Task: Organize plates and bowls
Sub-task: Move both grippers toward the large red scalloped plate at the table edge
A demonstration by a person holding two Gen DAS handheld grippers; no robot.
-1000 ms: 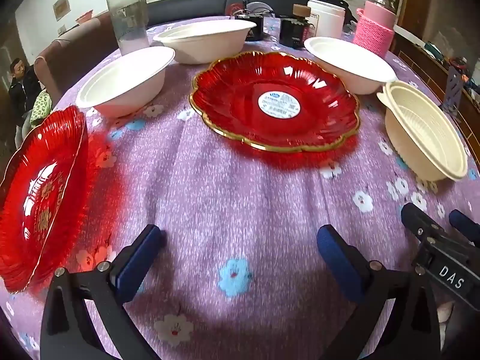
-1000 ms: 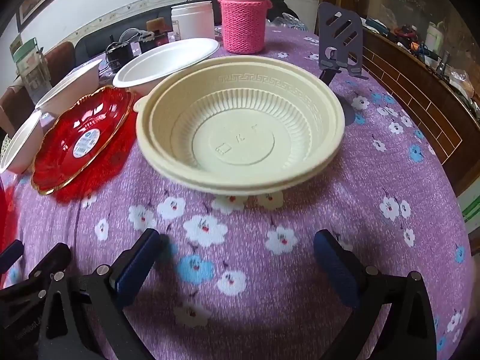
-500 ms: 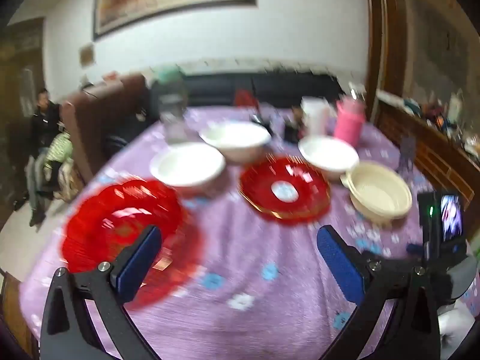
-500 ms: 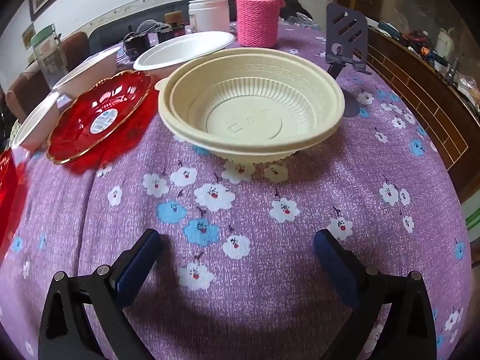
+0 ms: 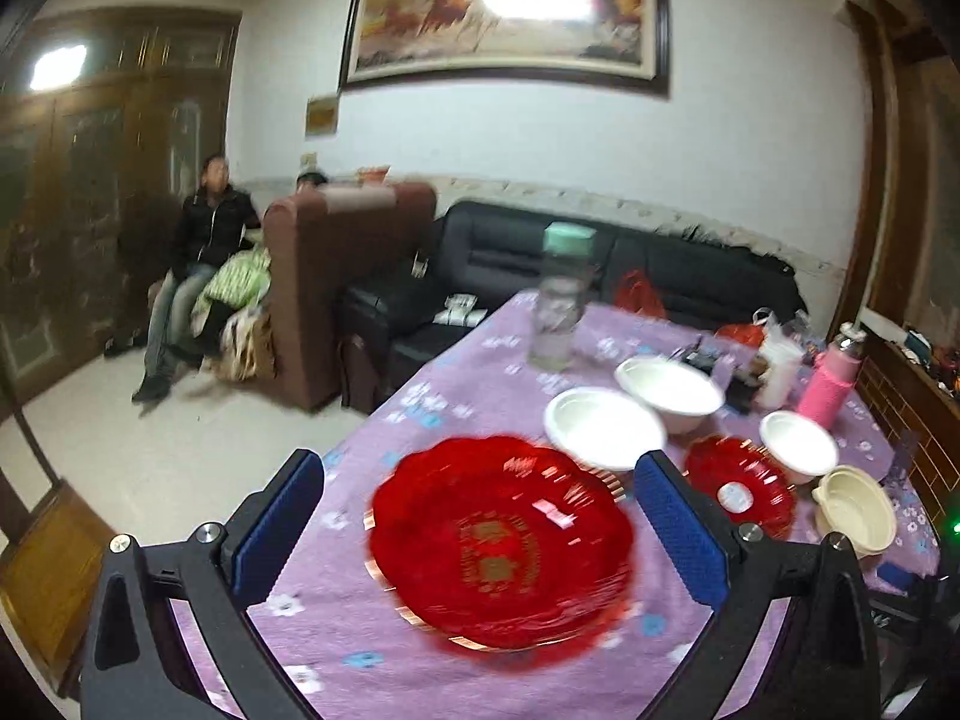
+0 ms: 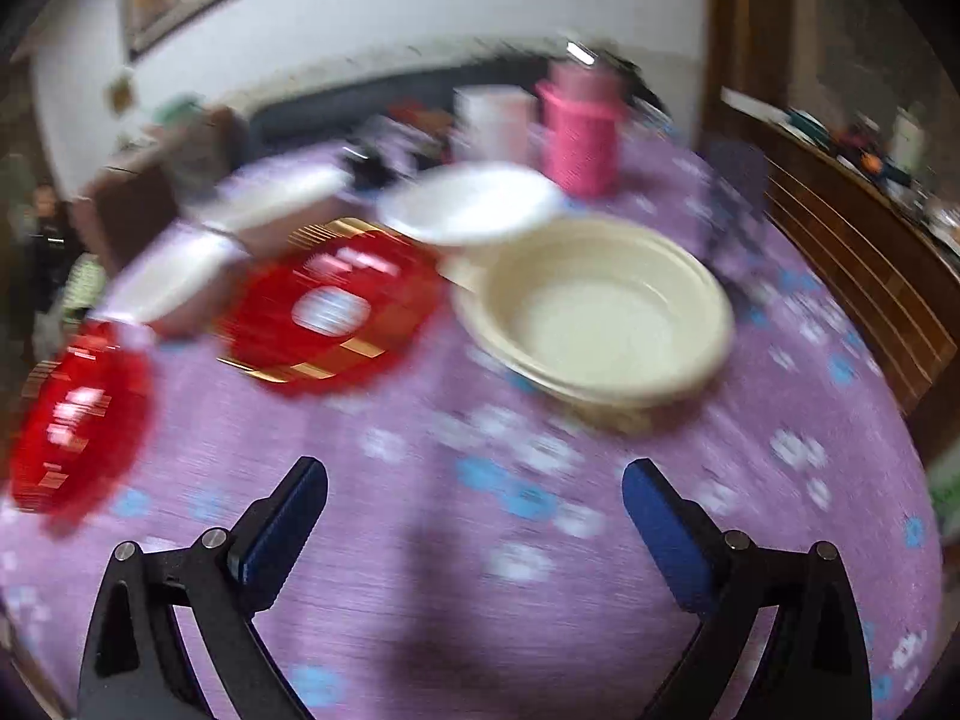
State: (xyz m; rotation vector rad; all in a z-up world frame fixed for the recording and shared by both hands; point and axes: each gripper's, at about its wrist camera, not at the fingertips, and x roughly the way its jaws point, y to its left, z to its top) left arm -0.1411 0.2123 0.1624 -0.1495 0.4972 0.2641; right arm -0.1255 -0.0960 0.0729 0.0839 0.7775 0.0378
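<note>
Left wrist view: a table (image 5: 456, 408) under a purple flowered cloth carries everything. Nearest lies a red plate (image 5: 501, 546), framed between the spread fingers of the left gripper (image 5: 480, 531), which grips nothing. A second red plate (image 5: 739, 495) sits further right, with three white bowls (image 5: 603, 429) behind and beside it and a cream bowl (image 5: 855, 510) at the right end. A clear bottle (image 5: 558, 306) and a pink flask (image 5: 831, 384) stand towards the far edge. Right wrist view, blurred: the right gripper (image 6: 474, 519) hangs with fingers apart and empty, the cream bowl ahead of it.
</note>
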